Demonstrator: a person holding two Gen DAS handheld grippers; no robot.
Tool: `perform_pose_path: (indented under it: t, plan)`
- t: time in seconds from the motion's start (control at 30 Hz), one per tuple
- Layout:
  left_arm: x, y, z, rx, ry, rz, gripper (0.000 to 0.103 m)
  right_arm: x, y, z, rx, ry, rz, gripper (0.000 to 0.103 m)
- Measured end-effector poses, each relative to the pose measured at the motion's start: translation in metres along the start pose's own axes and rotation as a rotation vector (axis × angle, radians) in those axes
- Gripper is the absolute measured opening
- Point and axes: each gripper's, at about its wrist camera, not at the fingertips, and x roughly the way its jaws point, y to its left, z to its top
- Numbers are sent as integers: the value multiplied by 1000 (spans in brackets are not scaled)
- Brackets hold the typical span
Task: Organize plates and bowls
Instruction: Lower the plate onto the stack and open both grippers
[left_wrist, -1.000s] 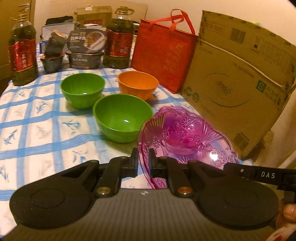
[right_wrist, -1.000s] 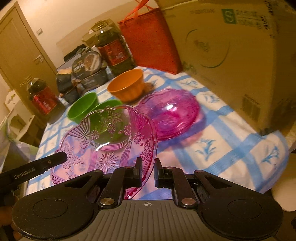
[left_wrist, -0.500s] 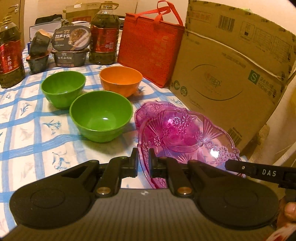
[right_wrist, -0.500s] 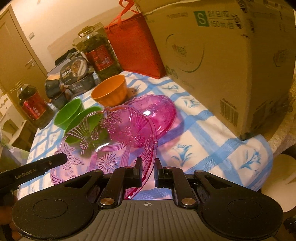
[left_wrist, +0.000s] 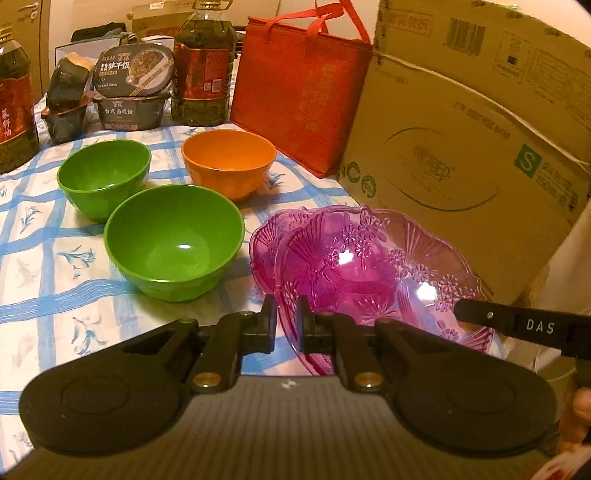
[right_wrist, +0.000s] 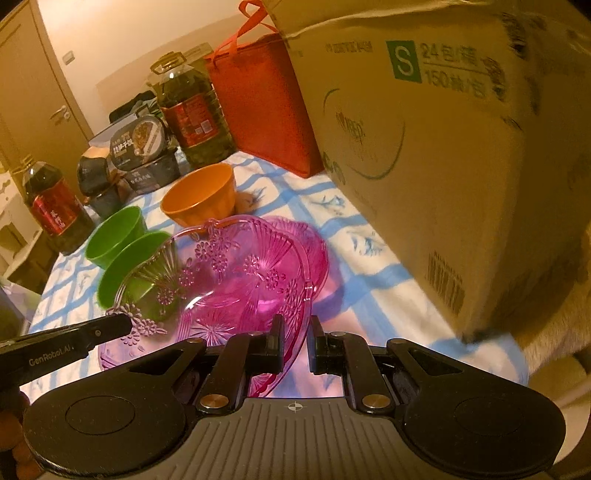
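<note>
A clear pink flower-patterned plate (left_wrist: 369, 266) hangs between my two grippers just above the table. My left gripper (left_wrist: 285, 314) is shut on its near rim. My right gripper (right_wrist: 295, 332) is shut on the opposite rim of the same plate (right_wrist: 240, 280). Directly beneath it a second pink plate (left_wrist: 264, 240) (right_wrist: 319, 254) lies on the checked cloth, and the held plate almost covers it. Two green bowls (left_wrist: 173, 240) (left_wrist: 103, 177) and an orange bowl (left_wrist: 229, 162) stand to the left.
A big cardboard box (left_wrist: 461, 155) stands close on the right, with a red bag (left_wrist: 299, 96) beside it. Oil bottles (left_wrist: 203, 62) and boxed meals (left_wrist: 133, 92) line the back. The table's right edge (right_wrist: 491, 354) is near the plates.
Both grippers carried the pink plate to the right, away from the near green bowl. It went from beside the second pink plate to almost squarely over it and slightly lower.
</note>
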Motion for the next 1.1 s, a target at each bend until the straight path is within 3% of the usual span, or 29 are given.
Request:
perform_pose_path:
  t: [0.6, 1.1]
  plan:
    - [73, -7, 17, -75, 1, 97, 9, 87, -27, 46, -86, 38, 49, 12]
    - [97, -5, 17, -90, 20, 123, 11, 113, -26, 53, -148, 49, 41, 12]
